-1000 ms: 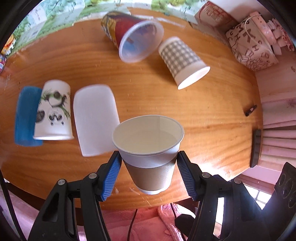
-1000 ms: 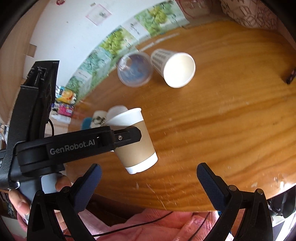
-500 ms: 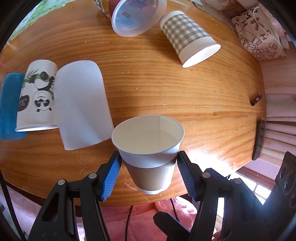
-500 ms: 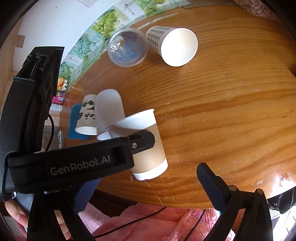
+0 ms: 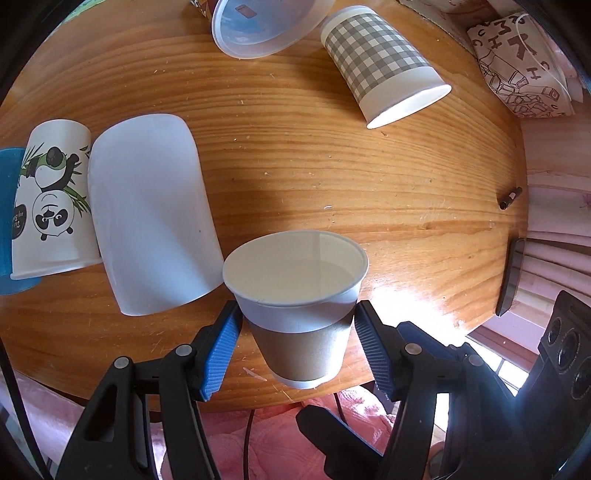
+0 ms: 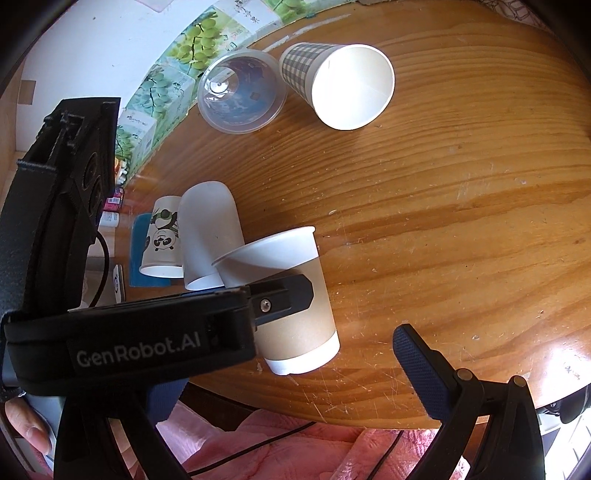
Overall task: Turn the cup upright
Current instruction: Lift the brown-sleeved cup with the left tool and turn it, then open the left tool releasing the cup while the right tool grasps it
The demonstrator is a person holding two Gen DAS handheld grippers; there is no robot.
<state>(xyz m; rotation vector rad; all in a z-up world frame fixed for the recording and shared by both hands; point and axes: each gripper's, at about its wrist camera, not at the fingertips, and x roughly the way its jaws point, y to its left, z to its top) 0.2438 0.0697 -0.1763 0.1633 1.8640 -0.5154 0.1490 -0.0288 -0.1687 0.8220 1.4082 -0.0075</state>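
Observation:
My left gripper (image 5: pixel 297 350) is shut on a white paper cup with a brown sleeve (image 5: pixel 301 317). The cup is upright, mouth up, with its base low over the near edge of the round wooden table (image 5: pixel 332 155). The right wrist view shows the same cup (image 6: pixel 291 306) held by the left gripper, base close to the tabletop. My right gripper (image 6: pixel 291 384) is open and empty, just right of the cup near the table edge; its left finger is hidden behind the left gripper.
On the table: a plain white cup (image 5: pixel 151 229), a panda cup (image 5: pixel 51 199) and a blue cup (image 5: pixel 9 221) at the left, a clear plastic cup (image 5: pixel 258 26) and a checked cup (image 5: pixel 384 70) on their sides at the back. A small dark object (image 5: pixel 510 197) lies at the right edge.
My left gripper has carried the cup down and toward the table's near edge; the other cups look larger and closer. The right gripper has stayed open beside it.

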